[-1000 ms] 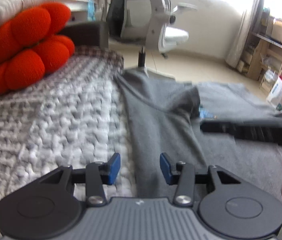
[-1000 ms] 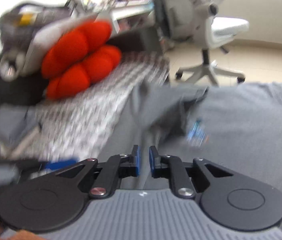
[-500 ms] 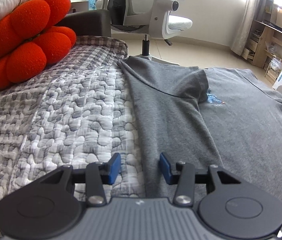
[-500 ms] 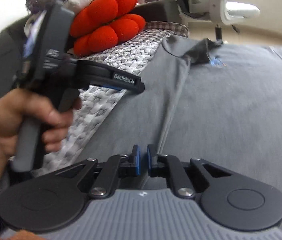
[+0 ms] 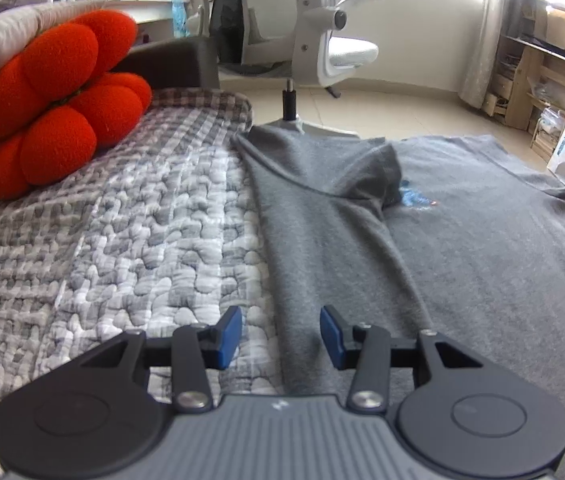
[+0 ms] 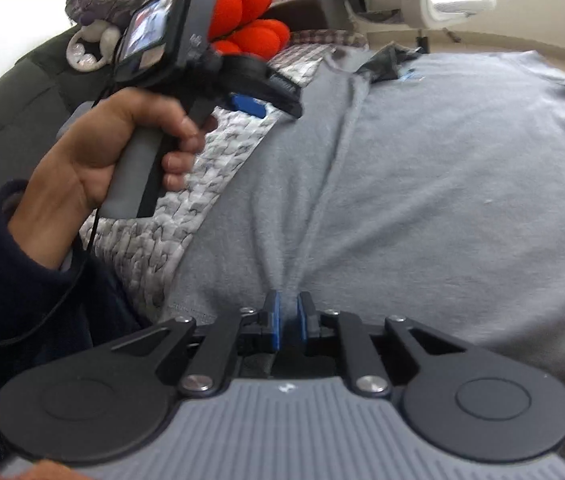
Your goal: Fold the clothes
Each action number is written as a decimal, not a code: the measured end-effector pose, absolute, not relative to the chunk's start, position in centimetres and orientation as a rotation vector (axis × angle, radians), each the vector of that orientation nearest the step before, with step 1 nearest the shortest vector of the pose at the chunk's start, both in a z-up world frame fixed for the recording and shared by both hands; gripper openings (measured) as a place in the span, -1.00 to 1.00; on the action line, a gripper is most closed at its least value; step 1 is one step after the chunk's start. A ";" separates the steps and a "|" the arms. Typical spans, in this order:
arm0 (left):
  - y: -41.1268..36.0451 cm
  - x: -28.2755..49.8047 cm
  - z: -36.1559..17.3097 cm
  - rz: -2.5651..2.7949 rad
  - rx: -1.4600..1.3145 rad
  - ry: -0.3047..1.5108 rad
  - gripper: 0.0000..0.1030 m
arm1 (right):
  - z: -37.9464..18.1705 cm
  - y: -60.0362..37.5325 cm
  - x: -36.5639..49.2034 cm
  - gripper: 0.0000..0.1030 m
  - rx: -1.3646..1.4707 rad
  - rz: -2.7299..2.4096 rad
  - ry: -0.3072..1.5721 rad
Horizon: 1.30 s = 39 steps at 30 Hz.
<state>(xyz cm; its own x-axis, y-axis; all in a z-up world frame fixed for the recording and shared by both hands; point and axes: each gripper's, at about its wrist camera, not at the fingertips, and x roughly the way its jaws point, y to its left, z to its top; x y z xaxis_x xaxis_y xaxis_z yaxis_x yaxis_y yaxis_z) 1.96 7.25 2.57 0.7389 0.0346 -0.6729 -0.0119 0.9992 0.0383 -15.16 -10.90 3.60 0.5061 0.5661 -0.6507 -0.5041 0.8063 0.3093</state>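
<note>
A grey T-shirt (image 5: pixel 462 248) lies spread on a quilted bed, its left side and sleeve folded inward over the body. It also fills the right wrist view (image 6: pixel 422 184). My left gripper (image 5: pixel 280 336) is open and empty, low over the shirt's folded left edge near the hem. It shows from the side in the right wrist view (image 6: pixel 250 98), held by a hand. My right gripper (image 6: pixel 287 322) is shut on a pinch of the shirt's fabric near the hem, with creases running up from the jaws.
A grey-white quilted cover (image 5: pixel 130 248) lies left of the shirt. A red flower-shaped cushion (image 5: pixel 54 108) sits at the back left. A white office chair (image 5: pixel 314 40) stands beyond the bed, and wooden shelves (image 5: pixel 538 80) stand at the right.
My right gripper has pulled back along the shirt to the hem and pinched fabric. The left gripper has stayed open over the folded edge, shifting only slightly.
</note>
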 end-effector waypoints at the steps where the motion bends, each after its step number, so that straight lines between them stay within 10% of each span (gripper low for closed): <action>1: 7.0 1.6 2.8 0.018 0.043 0.720 -0.13 | 4.0 -11.3 -15.1 -0.71 0.085 0.632 0.800; 29: 4.8 -0.9 1.9 0.026 0.115 0.846 0.00 | 0.9 -22.1 -13.6 -0.87 0.483 0.369 0.824; 39: 4.6 -3.4 6.3 -0.036 -0.031 0.838 0.07 | 1.7 -23.3 -15.4 -0.50 0.494 0.306 0.822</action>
<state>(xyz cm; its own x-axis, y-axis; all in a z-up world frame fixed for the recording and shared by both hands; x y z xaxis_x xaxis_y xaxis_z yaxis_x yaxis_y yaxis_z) -3.38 4.59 6.30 0.6684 -0.0443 -0.7425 0.0196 0.9989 -0.0419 -15.39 -23.30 1.69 0.6464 0.4438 -0.6207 -0.0705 0.8447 0.5306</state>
